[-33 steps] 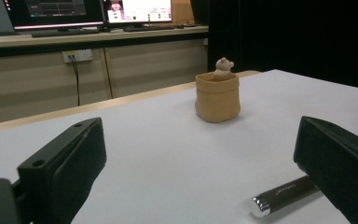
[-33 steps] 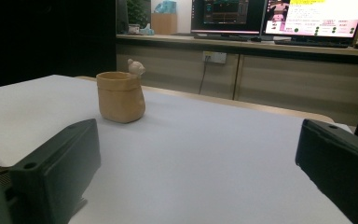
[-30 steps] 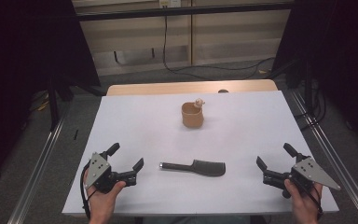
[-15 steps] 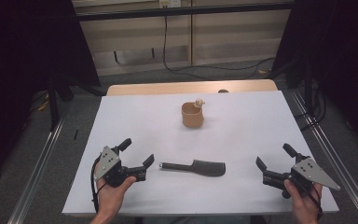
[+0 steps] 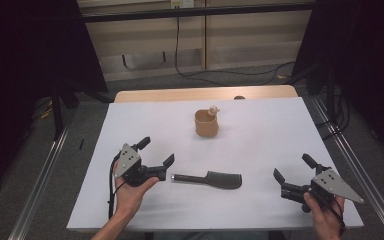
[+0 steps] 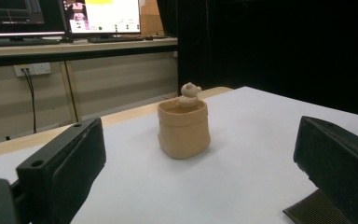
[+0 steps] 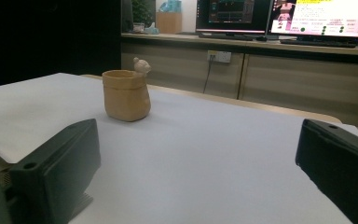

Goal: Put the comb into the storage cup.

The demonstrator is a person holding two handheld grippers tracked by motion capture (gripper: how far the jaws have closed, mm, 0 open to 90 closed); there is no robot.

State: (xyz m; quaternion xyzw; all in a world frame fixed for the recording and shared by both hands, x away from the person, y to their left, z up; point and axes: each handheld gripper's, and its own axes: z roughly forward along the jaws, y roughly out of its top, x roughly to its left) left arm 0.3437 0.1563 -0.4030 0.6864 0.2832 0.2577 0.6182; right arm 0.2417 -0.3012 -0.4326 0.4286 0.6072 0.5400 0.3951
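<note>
A dark hairbrush (image 5: 210, 179) lies flat on the white table (image 5: 270, 135), handle pointing left. Behind it stands a tan sack-shaped cup (image 5: 206, 123) with a small bear figure (image 5: 213, 109) on its rim. My left gripper (image 5: 156, 151) is open just left of the brush handle, with nothing between its jaws. My right gripper (image 5: 293, 167) is open near the table's front right, a short way right of the brush. In the left gripper view the cup (image 6: 184, 128) stands ahead between the jaws and a corner of the brush (image 6: 307, 212) shows low right. The right gripper view has the cup (image 7: 126, 95) far left.
A wooden tabletop edge (image 5: 205, 94) runs behind the white sheet. Metal rails (image 5: 40, 185) flank the table on both sides. Cables (image 5: 180, 55) hang by the back cabinets, and monitors (image 7: 326, 16) sit on a far desk.
My left gripper has moved right and slightly forward, ending close to the brush handle. The right gripper, brush and cup stayed where they were.
</note>
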